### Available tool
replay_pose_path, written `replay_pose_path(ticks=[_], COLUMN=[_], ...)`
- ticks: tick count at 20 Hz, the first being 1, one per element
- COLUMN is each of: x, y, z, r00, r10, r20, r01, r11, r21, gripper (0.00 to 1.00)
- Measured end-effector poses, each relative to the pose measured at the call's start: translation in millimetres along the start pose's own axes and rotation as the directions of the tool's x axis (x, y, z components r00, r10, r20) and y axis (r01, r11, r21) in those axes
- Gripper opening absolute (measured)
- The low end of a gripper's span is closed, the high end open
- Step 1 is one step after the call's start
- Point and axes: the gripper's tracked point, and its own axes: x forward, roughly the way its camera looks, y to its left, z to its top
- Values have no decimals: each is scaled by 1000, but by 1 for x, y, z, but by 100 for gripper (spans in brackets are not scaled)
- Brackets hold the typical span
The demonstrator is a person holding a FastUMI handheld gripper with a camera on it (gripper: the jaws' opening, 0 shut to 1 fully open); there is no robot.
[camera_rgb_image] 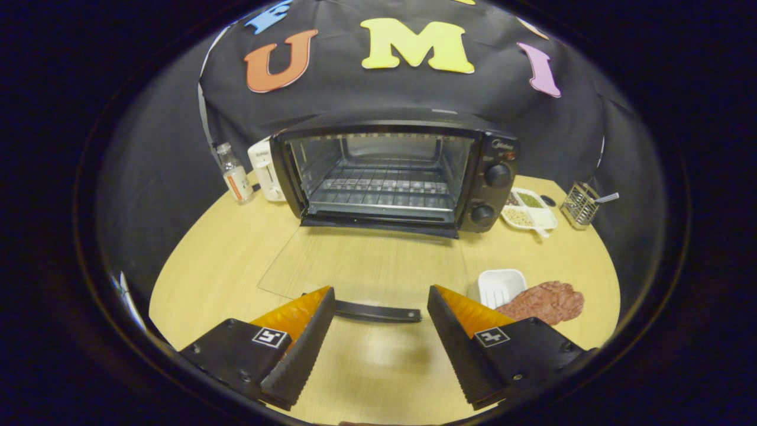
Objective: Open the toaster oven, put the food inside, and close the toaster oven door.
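While jaws gape, gripper (378, 331) over door handle (378, 311)

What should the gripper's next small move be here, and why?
Probably swing toward the brown food lying just beyond the fingers, beside the white dish. The toaster oven door already lies flat open, its handle between the fingers, and the gripper is open, holding nothing.

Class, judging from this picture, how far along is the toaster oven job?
Done: the oven door lies fully open. In hand: the open gripper sits at the door handle, holding nothing. Left: the meat by the white dish must go inside, then the door shut.
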Motion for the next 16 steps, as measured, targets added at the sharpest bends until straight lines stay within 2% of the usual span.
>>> replay_pose_path(ticks=[9, 12, 16], x=[-71, -80, -71], y=[-147, -192, -230], z=[38, 37, 22], r00=[997, 996, 999], r10=[-49, -66, -18], r20=[58, 58, 32], r01=[45, 61, 16], r11=[996, 995, 998], r21=[71, 74, 59], gripper=[99, 99, 100])
